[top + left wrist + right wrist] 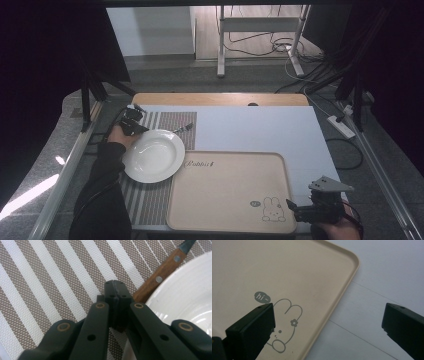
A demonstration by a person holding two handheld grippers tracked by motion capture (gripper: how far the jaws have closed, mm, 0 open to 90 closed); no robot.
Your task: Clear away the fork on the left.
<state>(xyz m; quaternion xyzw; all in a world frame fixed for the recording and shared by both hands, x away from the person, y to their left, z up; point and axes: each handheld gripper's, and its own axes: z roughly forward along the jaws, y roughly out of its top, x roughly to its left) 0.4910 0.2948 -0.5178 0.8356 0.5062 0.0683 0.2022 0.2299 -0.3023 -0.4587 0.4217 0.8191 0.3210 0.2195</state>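
White plate (153, 155) on striped placemat (150, 200)

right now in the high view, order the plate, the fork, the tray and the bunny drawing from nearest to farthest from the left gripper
From the left gripper:
1. White plate, right beside it on the striped placemat.
2. Fork, just behind the plate's far rim, to the right.
3. Beige tray, to the right of the plate.
4. Bunny drawing, at the tray's near right corner, by the right gripper.

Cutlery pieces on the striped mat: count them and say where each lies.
1. A wooden-handled piece of cutlery lies on the striped mat, its handle running under the white plate's far rim. The plate may hide more.
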